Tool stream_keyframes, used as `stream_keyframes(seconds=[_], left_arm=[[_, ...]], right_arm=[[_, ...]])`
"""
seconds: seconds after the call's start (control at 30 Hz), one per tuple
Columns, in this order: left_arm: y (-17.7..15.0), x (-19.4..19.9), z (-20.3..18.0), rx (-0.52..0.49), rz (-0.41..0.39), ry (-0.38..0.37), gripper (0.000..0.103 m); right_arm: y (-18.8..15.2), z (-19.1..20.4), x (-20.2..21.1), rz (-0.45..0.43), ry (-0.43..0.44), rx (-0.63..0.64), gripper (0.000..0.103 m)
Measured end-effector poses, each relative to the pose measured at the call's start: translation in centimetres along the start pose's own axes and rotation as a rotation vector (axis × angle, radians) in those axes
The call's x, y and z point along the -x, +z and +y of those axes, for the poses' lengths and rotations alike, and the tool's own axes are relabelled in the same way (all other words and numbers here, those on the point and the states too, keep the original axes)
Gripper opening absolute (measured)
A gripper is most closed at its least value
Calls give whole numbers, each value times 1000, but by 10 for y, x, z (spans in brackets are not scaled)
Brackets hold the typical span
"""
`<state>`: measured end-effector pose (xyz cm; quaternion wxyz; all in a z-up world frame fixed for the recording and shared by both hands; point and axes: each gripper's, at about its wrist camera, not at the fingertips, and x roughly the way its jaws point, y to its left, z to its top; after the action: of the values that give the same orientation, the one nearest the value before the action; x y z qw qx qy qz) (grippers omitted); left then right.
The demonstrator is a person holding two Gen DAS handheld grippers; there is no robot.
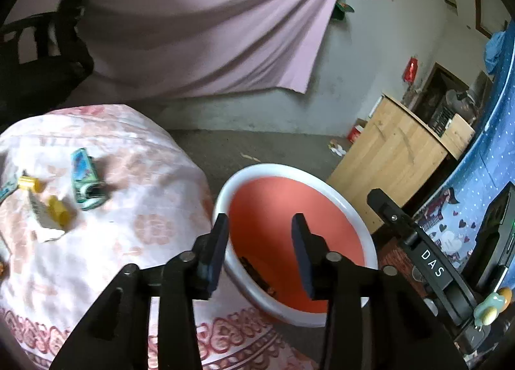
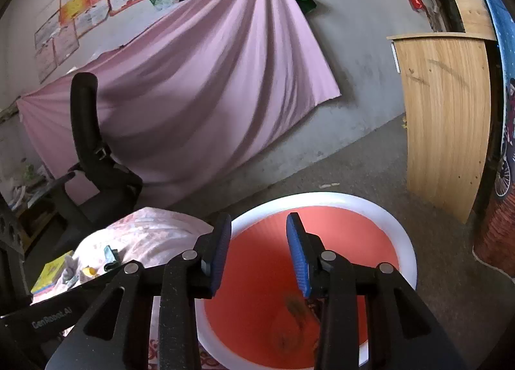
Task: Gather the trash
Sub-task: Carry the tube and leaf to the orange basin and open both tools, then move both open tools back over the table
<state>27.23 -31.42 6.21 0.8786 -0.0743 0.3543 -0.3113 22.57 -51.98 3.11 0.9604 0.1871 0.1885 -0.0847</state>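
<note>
**Hovering over the trash bin, both tools empty**

Hanging above a white bin (image 2: pixel 408 241) with a salmon-red liner, both tools stand part-open with nothing between their pads. Dark scraps of trash (image 2: pixel 294 308) lie at the bottom of the bin. The left tool (image 1: pixel 260 225) and right tool (image 2: pixel 259 225) both point down into it. Beside the bin, a floral-cloth tabletop (image 1: pixel 154 225) carries more litter: a teal carton (image 1: pixel 85 176), yellow pieces (image 1: pixel 58 209), and torn paper (image 1: pixel 45 225).
</note>
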Motion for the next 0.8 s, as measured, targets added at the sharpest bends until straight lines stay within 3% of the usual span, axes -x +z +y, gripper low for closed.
stream_keyframes(seconds=[0.1, 0.23, 0.33, 0.4, 0.47, 0.57, 0.8], left_arm=[[-2, 14, 10, 19, -44, 31, 43], [-8, 40, 28, 48, -114, 77, 54], [-15, 64, 44, 69, -177, 114, 76], [-21, 83, 55, 82, -240, 143, 93], [-24, 99, 63, 89, -297, 173, 98], [-33, 124, 76, 90, -368, 224, 99], [-46, 174, 99, 54, -494, 344, 100]], right_arm=[[0, 6, 3, -23, 13, 15, 46], [1, 18, 12, -70, 40, 45, 52], [1, 31, 17, -108, 64, 70, 78], [0, 40, 21, -136, 88, 88, 82], [-1, 52, 25, -160, 111, 113, 86], [-3, 66, 32, -206, 150, 132, 102], [-13, 106, 53, -326, 268, 202, 103]])
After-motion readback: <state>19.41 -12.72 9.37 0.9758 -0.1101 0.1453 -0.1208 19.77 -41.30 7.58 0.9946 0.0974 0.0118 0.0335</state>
